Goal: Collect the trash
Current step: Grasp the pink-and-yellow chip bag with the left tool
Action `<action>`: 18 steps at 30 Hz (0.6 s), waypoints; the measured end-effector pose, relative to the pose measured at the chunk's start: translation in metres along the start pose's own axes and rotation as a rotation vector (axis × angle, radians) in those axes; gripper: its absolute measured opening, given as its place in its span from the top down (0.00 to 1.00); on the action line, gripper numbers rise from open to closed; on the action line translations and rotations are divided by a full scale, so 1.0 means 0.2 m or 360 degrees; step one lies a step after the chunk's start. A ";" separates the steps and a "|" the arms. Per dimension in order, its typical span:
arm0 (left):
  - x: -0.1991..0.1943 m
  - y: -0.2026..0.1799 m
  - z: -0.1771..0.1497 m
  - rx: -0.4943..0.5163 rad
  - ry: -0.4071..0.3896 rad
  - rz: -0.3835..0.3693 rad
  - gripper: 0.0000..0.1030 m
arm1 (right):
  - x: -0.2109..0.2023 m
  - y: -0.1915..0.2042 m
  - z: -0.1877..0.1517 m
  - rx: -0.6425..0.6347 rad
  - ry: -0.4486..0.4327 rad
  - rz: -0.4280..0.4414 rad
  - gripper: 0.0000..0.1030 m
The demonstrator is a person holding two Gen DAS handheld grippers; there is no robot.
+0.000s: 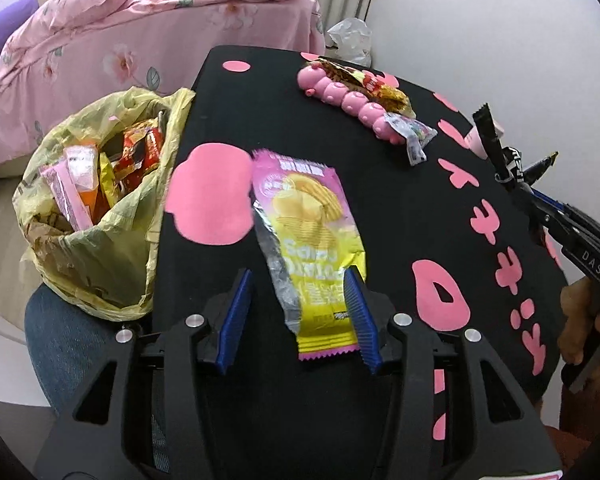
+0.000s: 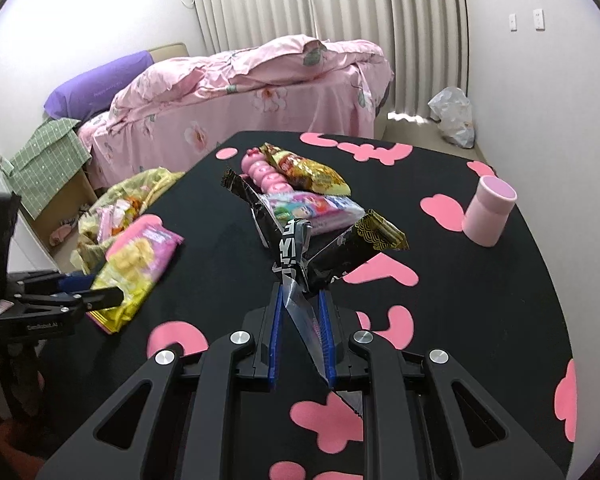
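A pink and yellow chip bag (image 1: 312, 236) lies on the black table (image 1: 380, 208). My left gripper (image 1: 298, 276) is open, its jaws standing either side of the bag's near end. It also shows in the right wrist view (image 2: 100, 296) with the chip bag (image 2: 136, 264). My right gripper (image 2: 300, 304) is shut on crumpled black wrappers (image 2: 300, 248) and holds them above the table. It also shows in the left wrist view (image 1: 516, 184). A yellow trash bag (image 1: 96, 208) full of wrappers hangs off the table's left edge.
A pink caterpillar toy (image 1: 348, 100) lies at the far side with a gold snack bag (image 2: 312, 172) and a colourful clear wrapper (image 2: 316, 208) on it. A pink cup (image 2: 488, 212) stands upside down at the right. A pink bed (image 2: 240, 92) is behind.
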State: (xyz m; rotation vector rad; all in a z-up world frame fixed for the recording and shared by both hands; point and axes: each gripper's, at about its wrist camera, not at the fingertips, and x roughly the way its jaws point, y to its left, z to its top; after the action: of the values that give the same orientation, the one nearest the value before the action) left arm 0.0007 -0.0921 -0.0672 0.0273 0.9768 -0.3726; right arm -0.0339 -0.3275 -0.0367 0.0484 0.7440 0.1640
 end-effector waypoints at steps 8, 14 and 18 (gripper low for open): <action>-0.05 -0.03 0.01 -0.0011 -0.0094 -0.0176 0.93 | -0.04 -0.05 -0.01 0.0059 -0.0045 0.0029 0.84; -0.16 -0.04 0.05 -0.0002 -0.0214 -0.0189 0.94 | -0.06 -0.05 0.00 0.0084 -0.0056 0.0055 0.84; -0.21 -0.01 0.08 -0.0014 -0.0271 -0.0185 0.94 | -0.10 0.01 0.06 0.0025 -0.0093 0.0056 0.84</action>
State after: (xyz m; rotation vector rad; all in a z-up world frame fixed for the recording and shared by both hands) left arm -0.0075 -0.0849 -0.0236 -0.0685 0.8134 -0.4695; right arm -0.0408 -0.3293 -0.0152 0.0810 0.6866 0.1892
